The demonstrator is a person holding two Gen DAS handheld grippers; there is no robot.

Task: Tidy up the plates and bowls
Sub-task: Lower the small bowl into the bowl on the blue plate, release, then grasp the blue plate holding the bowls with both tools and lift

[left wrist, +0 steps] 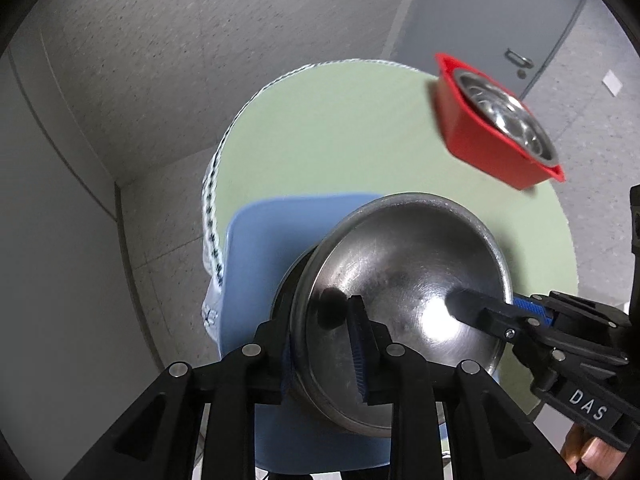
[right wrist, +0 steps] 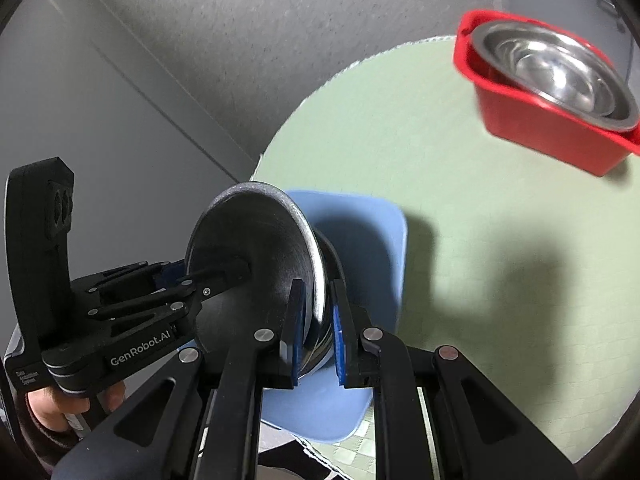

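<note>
I am holding a steel bowl (left wrist: pixel 404 304) between my two claws, tilted up on its edge above a blue tray (left wrist: pixel 256 264) that is lying at 6 o'clock on the round green surface (left wrist: pixel 332 136). My left claw (left wrist: pixel 316 328) is pinching the bowl's rim at 7 o'clock in its own view, one blue-padded finger inside the bowl and the other behind the wall. My right claw (right wrist: pixel 318 320) is pinching the opposite rim the same way, blue pads pressing on either side of the metal.

Something dark is sitting behind the bowl against its outer wall; I cannot tell what it is, since the bowl is covering most of it. The tray's near edge is running under my claw bodies and is being cut off. A bit of my hand (right wrist: pixel 52 404) is showing at 8 o'clock in the right view, mostly hidden by the handle.

At 1 o'clock a red bin (right wrist: pixel 548 120) is standing on the surface, well apart from the tray, holding nested steel bowls (right wrist: pixel 560 76); how many I cannot tell, as that part is blurring. A patterned cloth trim (left wrist: pixel 212 216) is hanging off the surface's edge at 9 o'clock. Beyond it are a speckled grey floor (left wrist: pixel 160 60) and a grey door (left wrist: pixel 500 20) at 1 o'clock.
</note>
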